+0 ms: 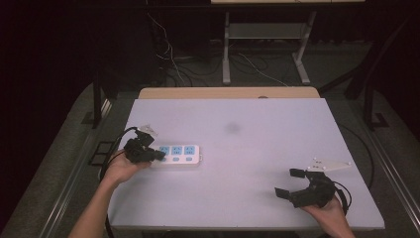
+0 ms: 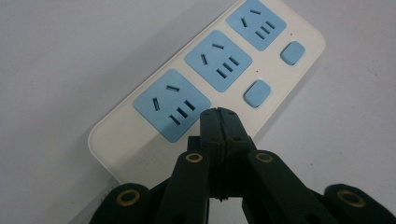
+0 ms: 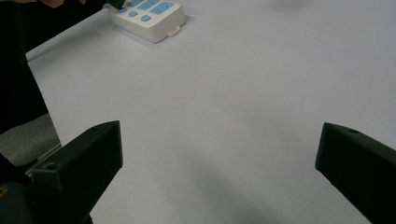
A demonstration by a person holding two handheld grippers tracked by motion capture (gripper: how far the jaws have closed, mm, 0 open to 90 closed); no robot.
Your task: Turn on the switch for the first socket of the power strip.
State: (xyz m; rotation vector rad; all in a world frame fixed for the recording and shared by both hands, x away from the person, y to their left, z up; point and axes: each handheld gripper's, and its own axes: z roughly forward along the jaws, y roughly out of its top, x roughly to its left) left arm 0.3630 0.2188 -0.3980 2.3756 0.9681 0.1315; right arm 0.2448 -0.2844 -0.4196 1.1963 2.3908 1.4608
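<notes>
A white power strip [image 1: 179, 154] with three blue sockets and blue buttons lies flat on the left part of the white table [image 1: 257, 148]. My left gripper [image 1: 159, 154] is shut, its tips over the strip's left end. In the left gripper view the closed tips [image 2: 218, 113] sit just past the nearest blue socket [image 2: 171, 104], over the spot beside the middle button [image 2: 257, 92]; whether they touch the strip I cannot tell. My right gripper [image 1: 288, 182] stands open near the table's front right, nothing between its fingers [image 3: 79, 163]. The strip [image 3: 148, 14] appears far off in the right gripper view.
The table's far wooden edge [image 1: 228, 92] borders a dark floor with cables and a metal stand [image 1: 267, 44]. Grey carpet lies on both sides. White tabletop stretches between the two grippers.
</notes>
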